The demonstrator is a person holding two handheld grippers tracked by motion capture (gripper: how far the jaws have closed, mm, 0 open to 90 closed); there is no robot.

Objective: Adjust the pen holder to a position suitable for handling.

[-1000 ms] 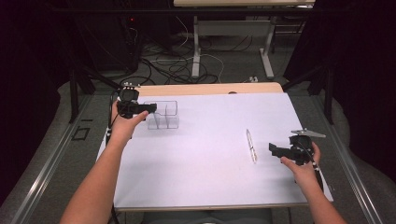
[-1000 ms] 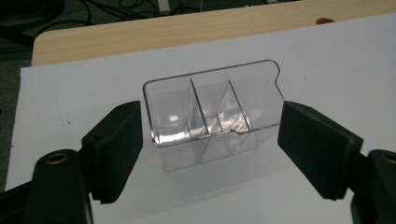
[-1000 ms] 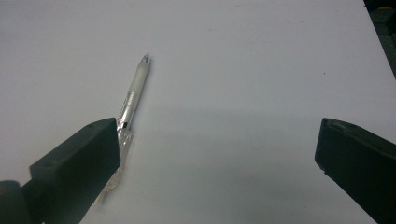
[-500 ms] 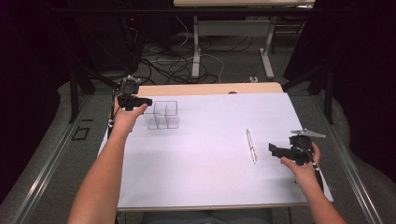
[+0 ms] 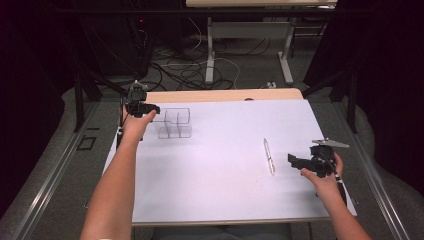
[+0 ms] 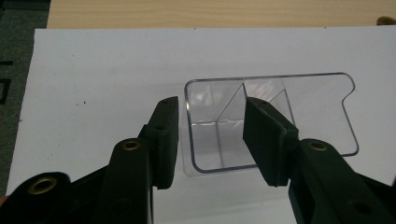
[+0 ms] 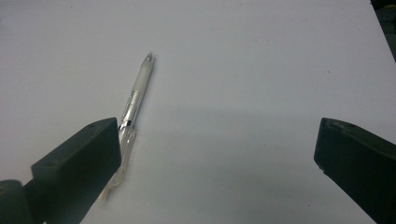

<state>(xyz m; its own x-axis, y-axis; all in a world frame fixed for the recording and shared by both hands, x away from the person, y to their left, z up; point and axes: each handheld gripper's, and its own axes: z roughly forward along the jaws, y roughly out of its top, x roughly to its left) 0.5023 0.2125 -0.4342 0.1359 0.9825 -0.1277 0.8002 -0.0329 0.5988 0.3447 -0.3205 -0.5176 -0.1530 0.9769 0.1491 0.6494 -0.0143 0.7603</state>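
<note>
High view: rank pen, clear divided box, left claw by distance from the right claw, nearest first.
From the right claw:
1. Pen, lying on the white sheet just to its left.
2. Clear divided box, far-left part of the sheet.
3. Left claw, at the box's left end, farthest.

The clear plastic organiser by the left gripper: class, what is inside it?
The clear plastic organiser looks empty: through its walls show only dividers and the white sheet beneath. The left gripper, jaws just closing, straddles one end wall and hides part of one compartment.

Bright table, dark surroundings; soft shadows, slight blur
</note>
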